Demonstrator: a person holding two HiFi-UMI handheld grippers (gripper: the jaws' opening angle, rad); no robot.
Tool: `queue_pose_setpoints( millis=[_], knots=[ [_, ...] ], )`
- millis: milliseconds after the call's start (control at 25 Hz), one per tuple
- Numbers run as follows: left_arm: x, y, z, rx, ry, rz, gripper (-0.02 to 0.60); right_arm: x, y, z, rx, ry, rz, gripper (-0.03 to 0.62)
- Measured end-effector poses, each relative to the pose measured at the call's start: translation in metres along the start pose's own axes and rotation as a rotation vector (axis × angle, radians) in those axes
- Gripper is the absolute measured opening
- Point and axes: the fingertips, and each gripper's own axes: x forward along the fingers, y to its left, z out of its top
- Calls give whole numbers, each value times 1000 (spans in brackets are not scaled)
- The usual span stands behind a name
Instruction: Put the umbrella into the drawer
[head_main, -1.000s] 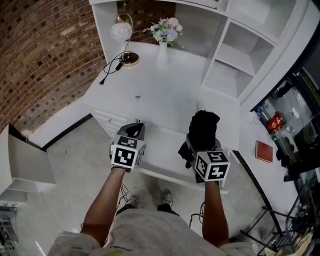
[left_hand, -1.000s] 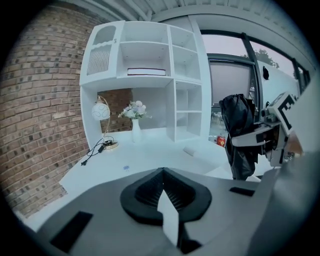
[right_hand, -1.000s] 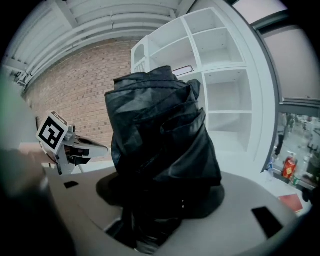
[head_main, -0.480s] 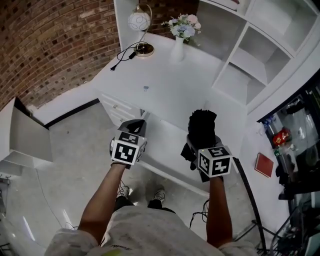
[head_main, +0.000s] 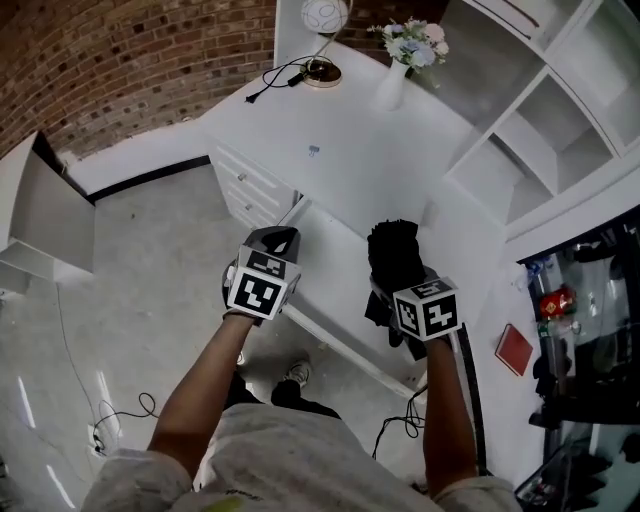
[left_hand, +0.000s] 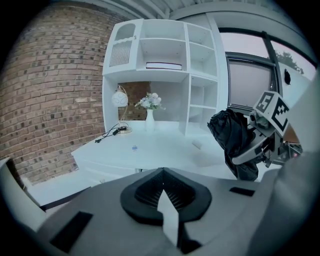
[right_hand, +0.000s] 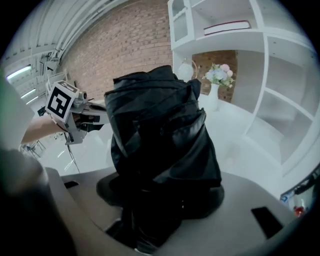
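Black folded fabric umbrella (head_main: 397, 250) stands upright, clamped at its lower end between the jaws of the right gripper (head_main: 398, 288), and in the head view it lies over the right part of the pulled-out white drawer (head_main: 335, 268) of a white desk (head_main: 350, 165). The left gripper (head_main: 277, 240) hangs near the drawer's left edge, apart from the umbrella, its jaws pressed together with nothing between them.
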Motion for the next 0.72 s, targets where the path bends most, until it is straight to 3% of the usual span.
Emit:
queue_pose_setpoints(
  millis=[720],
  knots=[
    [1, 21, -54, -112, 20, 70, -5, 75, 33, -60, -215, 383, 180, 252]
  ],
)
